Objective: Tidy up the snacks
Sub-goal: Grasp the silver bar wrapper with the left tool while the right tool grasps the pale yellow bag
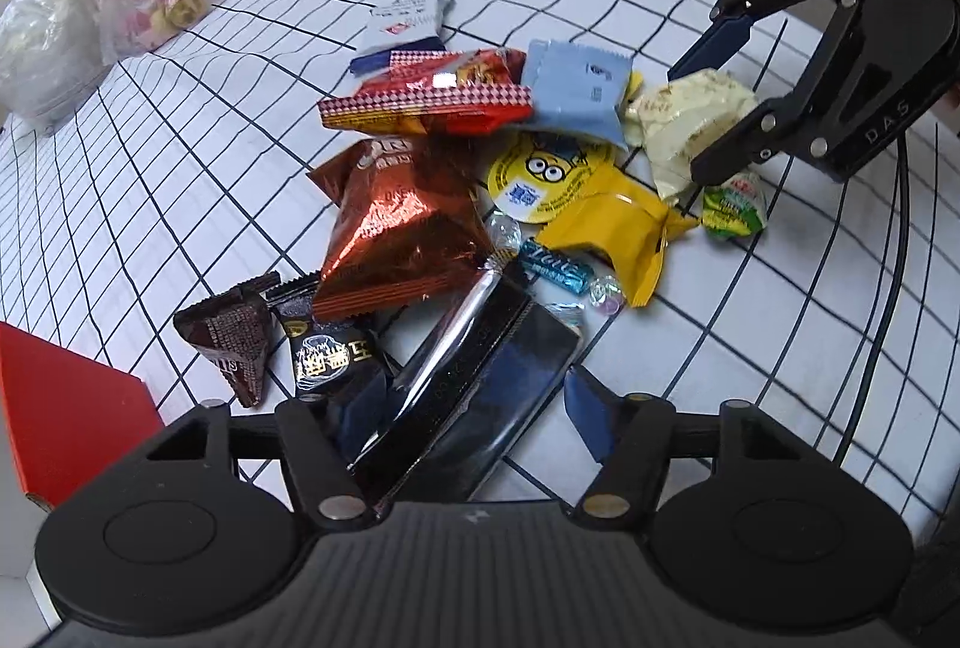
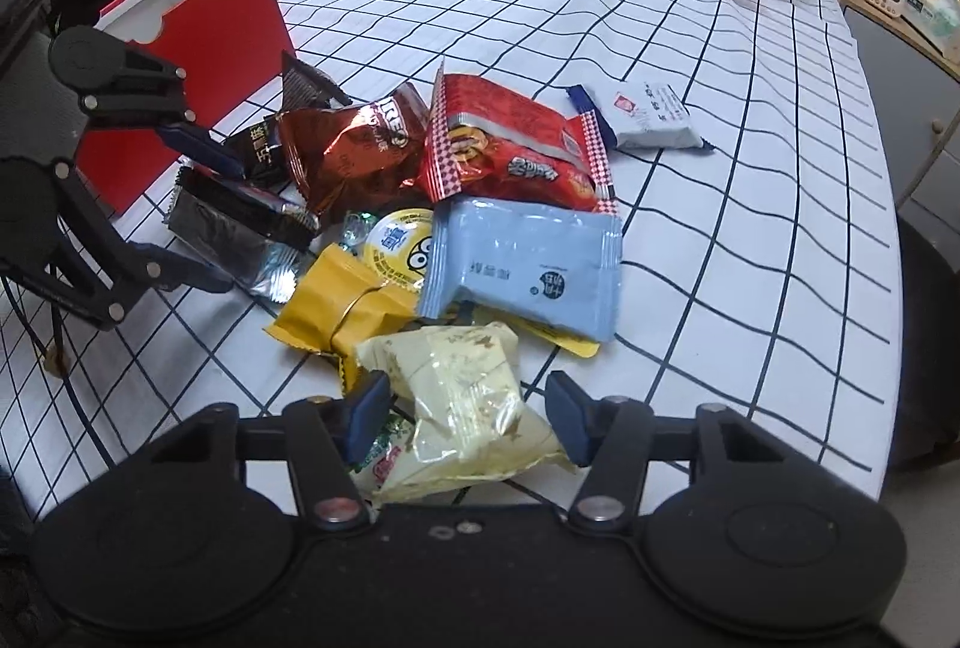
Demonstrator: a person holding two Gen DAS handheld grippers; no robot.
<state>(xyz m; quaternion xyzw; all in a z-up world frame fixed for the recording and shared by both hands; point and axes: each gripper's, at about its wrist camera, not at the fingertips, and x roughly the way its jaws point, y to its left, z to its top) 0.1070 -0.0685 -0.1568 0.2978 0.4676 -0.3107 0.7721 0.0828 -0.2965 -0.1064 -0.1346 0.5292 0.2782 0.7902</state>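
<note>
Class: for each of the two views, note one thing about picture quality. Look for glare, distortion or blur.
Left wrist view: glare streaks the black packet and flashes off the foil bag; the tablecloth grid bows outward, a fisheye effect. Right wrist view: the same curved grid, with the cream packet shiny and slightly soft close to the lens.

Soft daylight, foil glare, perhaps slight blur, fisheye-bent edges

"DAS" is moulded on the right gripper [image 1: 714,96]; "Dove" shows on the small blue candy wrapper [image 1: 552,267].
</note>
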